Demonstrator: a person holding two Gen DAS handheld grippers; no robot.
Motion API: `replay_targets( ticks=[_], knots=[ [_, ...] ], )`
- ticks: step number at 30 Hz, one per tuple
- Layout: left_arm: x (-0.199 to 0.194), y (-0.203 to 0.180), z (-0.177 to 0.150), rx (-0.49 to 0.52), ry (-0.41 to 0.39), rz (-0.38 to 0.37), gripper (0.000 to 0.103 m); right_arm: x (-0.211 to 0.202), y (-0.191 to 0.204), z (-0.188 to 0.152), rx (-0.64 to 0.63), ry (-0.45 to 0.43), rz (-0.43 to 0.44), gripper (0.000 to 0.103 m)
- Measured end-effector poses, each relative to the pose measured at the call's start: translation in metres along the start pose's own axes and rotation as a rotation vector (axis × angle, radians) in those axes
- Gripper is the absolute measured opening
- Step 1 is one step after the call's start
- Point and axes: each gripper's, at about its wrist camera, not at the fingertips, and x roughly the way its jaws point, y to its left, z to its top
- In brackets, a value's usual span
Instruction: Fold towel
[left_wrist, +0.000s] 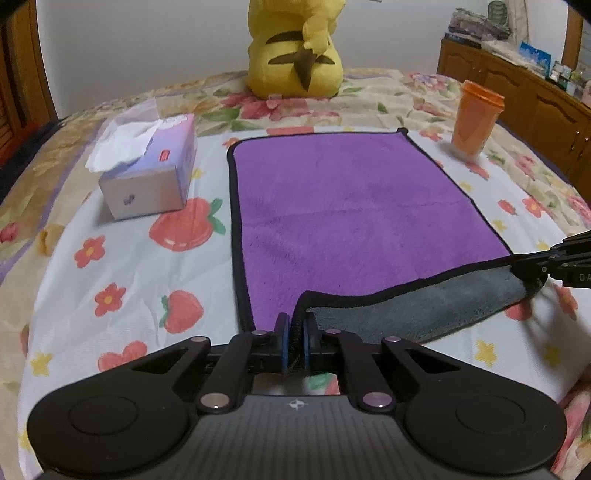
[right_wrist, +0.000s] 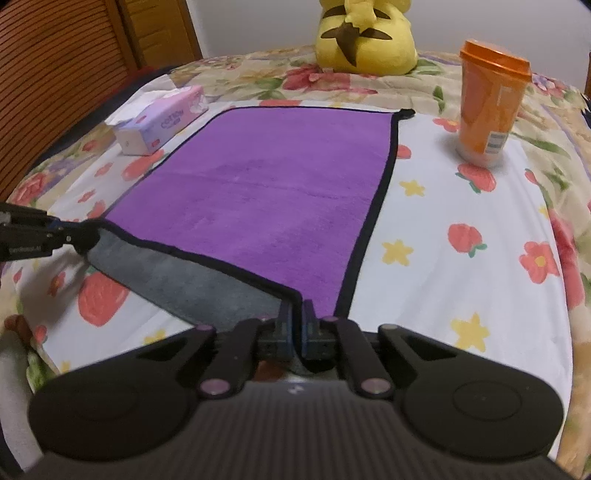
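A purple towel with a black hem and grey underside lies flat on the flowered bedspread; it also shows in the right wrist view. My left gripper is shut on the towel's near left corner and lifts it a little. My right gripper is shut on the near right corner. The near edge is raised between them, so the grey underside shows. Each gripper appears at the side of the other's view: the right gripper, the left gripper.
A tissue box stands left of the towel. An orange lidded cup stands to the right. A yellow plush toy sits behind the towel. A wooden cabinet is at the far right.
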Motion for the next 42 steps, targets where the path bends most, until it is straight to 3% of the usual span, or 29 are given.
replay_targets(
  ticks=[20,42],
  knots=[
    [-0.033,-0.003,0.02,-0.028,-0.159,-0.001,0.009,-0.025,-0.004,0.018,0.021,-0.192,0.044,0.005],
    [-0.016,0.001,0.037,-0.022,-0.201,0.014,0.009,-0.013,-0.012,0.032,-0.011,-0.234,0.043,0.005]
  ],
)
